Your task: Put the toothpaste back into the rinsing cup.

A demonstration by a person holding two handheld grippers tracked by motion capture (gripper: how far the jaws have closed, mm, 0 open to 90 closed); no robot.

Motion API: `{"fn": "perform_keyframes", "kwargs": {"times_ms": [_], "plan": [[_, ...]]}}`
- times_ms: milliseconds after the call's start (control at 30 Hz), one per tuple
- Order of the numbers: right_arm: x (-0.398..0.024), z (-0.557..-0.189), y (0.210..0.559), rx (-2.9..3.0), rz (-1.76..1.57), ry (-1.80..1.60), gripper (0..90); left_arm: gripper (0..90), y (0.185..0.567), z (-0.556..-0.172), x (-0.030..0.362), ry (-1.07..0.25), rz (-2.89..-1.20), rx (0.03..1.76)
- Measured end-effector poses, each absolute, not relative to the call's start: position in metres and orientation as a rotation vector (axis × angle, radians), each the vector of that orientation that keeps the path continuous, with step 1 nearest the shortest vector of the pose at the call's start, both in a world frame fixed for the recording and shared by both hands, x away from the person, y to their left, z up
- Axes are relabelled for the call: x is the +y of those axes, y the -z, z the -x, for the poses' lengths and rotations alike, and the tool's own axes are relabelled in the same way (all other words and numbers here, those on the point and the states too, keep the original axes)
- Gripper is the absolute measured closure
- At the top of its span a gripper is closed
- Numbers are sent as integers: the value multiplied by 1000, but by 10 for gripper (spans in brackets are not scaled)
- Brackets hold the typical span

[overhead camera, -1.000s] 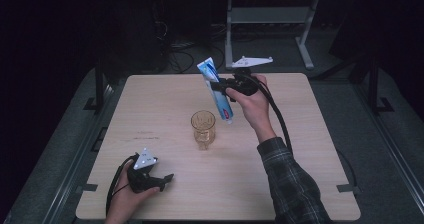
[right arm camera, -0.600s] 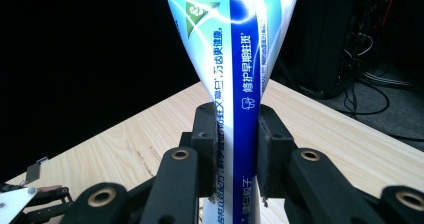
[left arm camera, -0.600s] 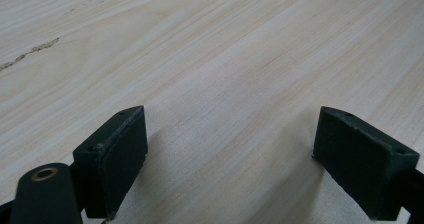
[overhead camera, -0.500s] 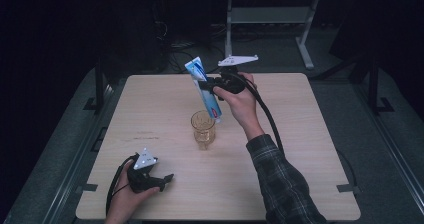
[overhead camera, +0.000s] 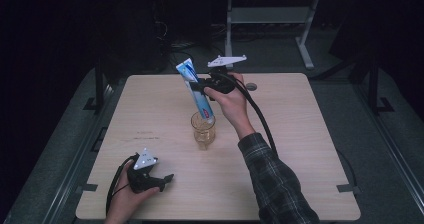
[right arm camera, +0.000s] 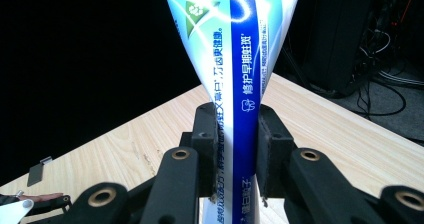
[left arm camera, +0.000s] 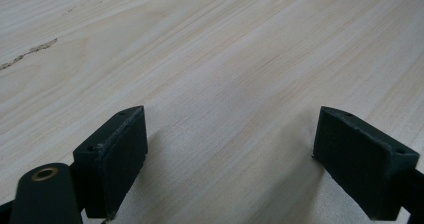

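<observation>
My right gripper (overhead camera: 199, 87) is shut on a blue and white toothpaste tube (overhead camera: 195, 90), which stands nearly upright, flat end up. The tube's cap end hangs just over the rim of a clear glass (overhead camera: 203, 129) at the table's middle. In the right gripper view the tube (right arm camera: 240, 79) rises between the two pads (right arm camera: 274, 149), pinched at its lower half. My left gripper (overhead camera: 167, 178) rests on the table near the front left corner, held by a hand. Its jaws stand wide apart over bare wood, with nothing between the pads (left arm camera: 119, 154).
The light wooden table (overhead camera: 310, 134) has bare wood to the right of the glass and along the front. A black cable trails from the right gripper over the forearm. A white metal frame (overhead camera: 272, 19) and cables stand on the dark floor behind the table.
The right hand has carried the toothpaste tube to the left and slightly toward the near side, so the tube's lower end now hangs over the glass. The left gripper has stayed put.
</observation>
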State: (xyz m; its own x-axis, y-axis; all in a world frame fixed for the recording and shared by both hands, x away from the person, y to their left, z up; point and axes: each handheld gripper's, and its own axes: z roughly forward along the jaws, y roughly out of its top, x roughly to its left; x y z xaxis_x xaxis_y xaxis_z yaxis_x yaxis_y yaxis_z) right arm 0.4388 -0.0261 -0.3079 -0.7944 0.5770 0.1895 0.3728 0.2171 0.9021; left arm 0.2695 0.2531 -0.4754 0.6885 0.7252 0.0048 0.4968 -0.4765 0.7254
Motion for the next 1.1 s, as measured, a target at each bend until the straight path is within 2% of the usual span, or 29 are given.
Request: {"fn": "perform_keyframes", "kwargs": {"times_ms": [1100], "plan": [[-25,-441,349,2360,-953,-1582,738,134,475,-270,253,-405,-2180,930]]}}
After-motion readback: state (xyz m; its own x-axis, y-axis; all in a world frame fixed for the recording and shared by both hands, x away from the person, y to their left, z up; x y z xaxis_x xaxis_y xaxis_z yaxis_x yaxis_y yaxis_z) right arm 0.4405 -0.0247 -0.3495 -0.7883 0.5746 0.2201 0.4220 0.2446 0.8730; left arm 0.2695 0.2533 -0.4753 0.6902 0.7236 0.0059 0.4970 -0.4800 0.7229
